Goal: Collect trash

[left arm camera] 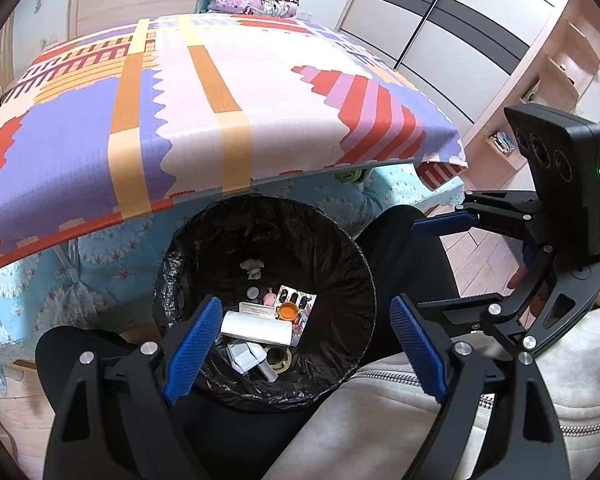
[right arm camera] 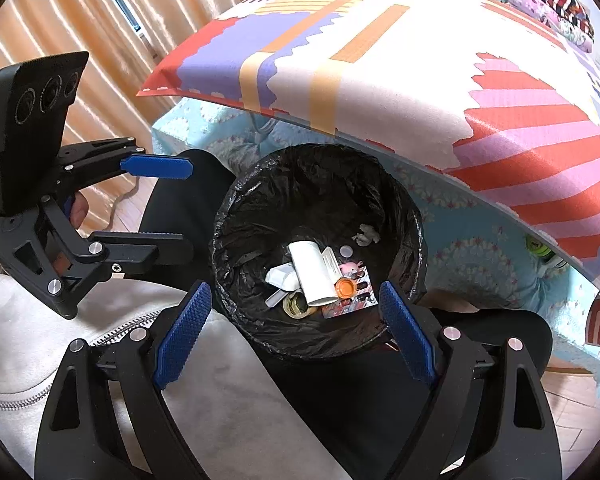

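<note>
- The bin, lined in black, sits low centre in both views, tucked against the patterned table; its near rim is cut off by the fingers.
- Only the right wrist view shows curtains, upper left.
- Left gripper and right gripper hover over the trash, both spread wide, holding nothing.

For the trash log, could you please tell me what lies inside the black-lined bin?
In the bin: a white paper roll, orange cap, tape ring, crumpled tissue. Anything beneath them is hidden.
</note>
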